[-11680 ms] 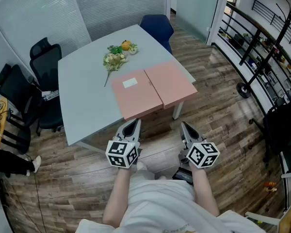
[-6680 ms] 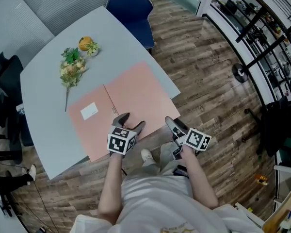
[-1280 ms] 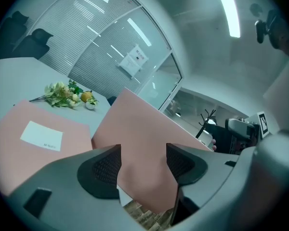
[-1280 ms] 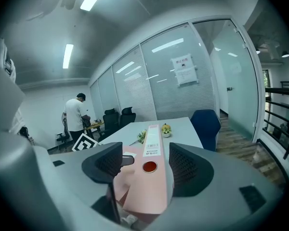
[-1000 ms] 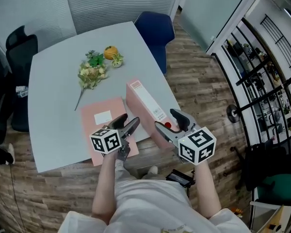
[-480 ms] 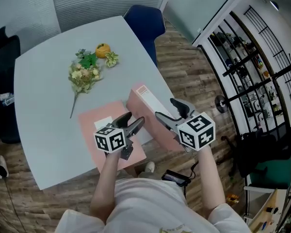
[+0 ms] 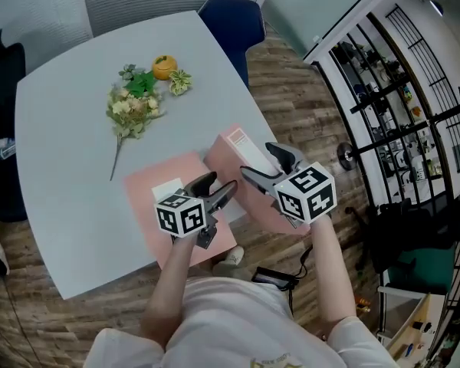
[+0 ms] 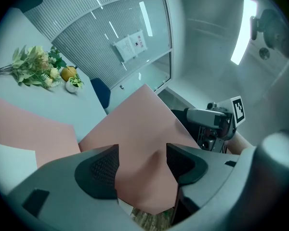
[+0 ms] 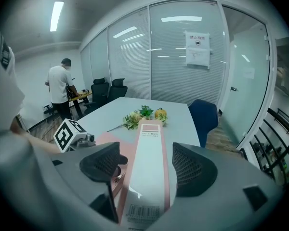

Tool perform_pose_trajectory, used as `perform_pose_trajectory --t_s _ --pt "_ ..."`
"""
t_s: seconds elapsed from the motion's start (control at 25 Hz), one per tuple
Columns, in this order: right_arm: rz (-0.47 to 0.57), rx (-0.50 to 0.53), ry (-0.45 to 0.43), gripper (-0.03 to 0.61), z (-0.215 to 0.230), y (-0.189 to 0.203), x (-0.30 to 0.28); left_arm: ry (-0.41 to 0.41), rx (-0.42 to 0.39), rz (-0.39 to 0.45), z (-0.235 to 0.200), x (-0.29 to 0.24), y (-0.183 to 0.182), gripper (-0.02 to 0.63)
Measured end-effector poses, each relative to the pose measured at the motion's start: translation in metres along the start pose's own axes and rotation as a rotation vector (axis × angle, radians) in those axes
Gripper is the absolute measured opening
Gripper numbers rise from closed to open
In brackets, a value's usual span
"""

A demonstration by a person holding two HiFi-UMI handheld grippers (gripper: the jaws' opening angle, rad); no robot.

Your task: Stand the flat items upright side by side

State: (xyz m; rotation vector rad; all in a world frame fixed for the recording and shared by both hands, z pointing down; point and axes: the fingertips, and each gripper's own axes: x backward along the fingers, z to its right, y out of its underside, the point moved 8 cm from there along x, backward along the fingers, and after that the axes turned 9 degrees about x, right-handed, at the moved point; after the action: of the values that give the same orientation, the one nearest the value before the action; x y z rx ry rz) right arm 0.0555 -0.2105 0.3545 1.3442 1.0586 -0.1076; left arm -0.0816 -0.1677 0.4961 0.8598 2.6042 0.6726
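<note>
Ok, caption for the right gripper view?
The right hand-held gripper, jaws just opened wider, straddling the upright pink cardboard file box.

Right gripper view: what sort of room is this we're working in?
Probably an office meeting room: frosted glass partition walls, black office chairs by a grey table, and a file box on it.

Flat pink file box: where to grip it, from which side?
Probably its near edge by the table rim, jaws across its thickness, coming level from the person's side. The flat file box lies broad face down, so only thin edges can be pinched, and the upright file box stands close on its right.
</note>
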Motion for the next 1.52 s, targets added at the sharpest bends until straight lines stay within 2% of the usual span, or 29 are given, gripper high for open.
perform_pose_trajectory --t_s 0.44,0.84,1.2,1.36,1.52 --pt "-0.087 -0.001 -0.05 0.339 0.005 0.003 -0.022 0.024 0.013 -0.042 -0.001 -0.013 0.008 0.296" --pt "-0.173 0.024 -0.087 0.322 0.005 0.007 -0.033 0.035 0.035 -0.042 -0.003 -0.018 0.009 0.297" --pt "-0.16 0.014 -0.071 0.316 0.005 0.008 -0.03 0.049 0.049 -0.037 0.002 -0.022 0.011 0.296" --pt "-0.136 -0.006 -0.044 0.315 0.007 0.011 -0.019 0.09 0.068 -0.008 0.011 -0.024 0.009 0.296" --pt "-0.098 -0.017 -0.028 0.314 0.008 0.015 -0.01 0.164 0.106 0.037 0.017 -0.027 0.008 0.298"
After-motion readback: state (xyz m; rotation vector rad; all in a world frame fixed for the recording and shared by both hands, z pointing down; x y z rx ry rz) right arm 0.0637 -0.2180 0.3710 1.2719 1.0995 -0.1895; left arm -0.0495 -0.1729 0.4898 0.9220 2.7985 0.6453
